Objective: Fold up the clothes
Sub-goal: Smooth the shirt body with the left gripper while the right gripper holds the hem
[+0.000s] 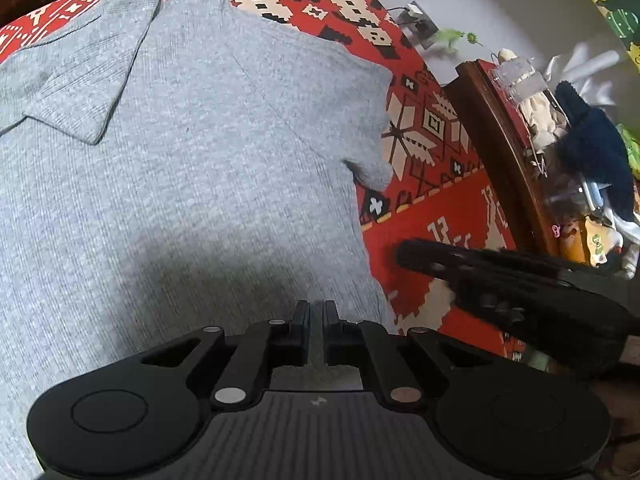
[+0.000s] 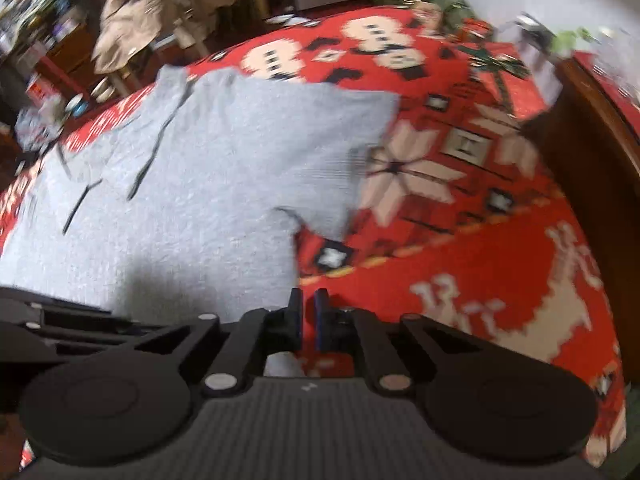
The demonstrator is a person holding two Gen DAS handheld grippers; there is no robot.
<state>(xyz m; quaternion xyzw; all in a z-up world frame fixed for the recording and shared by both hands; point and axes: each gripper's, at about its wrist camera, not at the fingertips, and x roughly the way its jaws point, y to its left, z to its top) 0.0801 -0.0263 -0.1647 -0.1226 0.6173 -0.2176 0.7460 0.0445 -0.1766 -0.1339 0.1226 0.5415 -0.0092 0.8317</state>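
Underneath everything lies a red blanket [image 1: 440,208] with white snowflake and reindeer patterns, covering most of both views. On it a grey polo shirt [image 1: 192,168] is spread flat, collar [image 1: 80,80] toward the far end and a short sleeve [image 1: 360,120] reaching out to the right. To the right stands a dark wooden shelf [image 1: 500,152] crowded with small things (a dark blue fluffy item among them).

At the shirt's near right edge sits the left gripper [image 1: 318,312], its jaws nearly together over grey cloth; whether they pinch it I cannot tell. Just beside it the right gripper [image 2: 308,304] sits at the shirt's side edge, where grey meets red, jaws drawn close with only a narrow gap; the blurred view does not show cloth caught between them.
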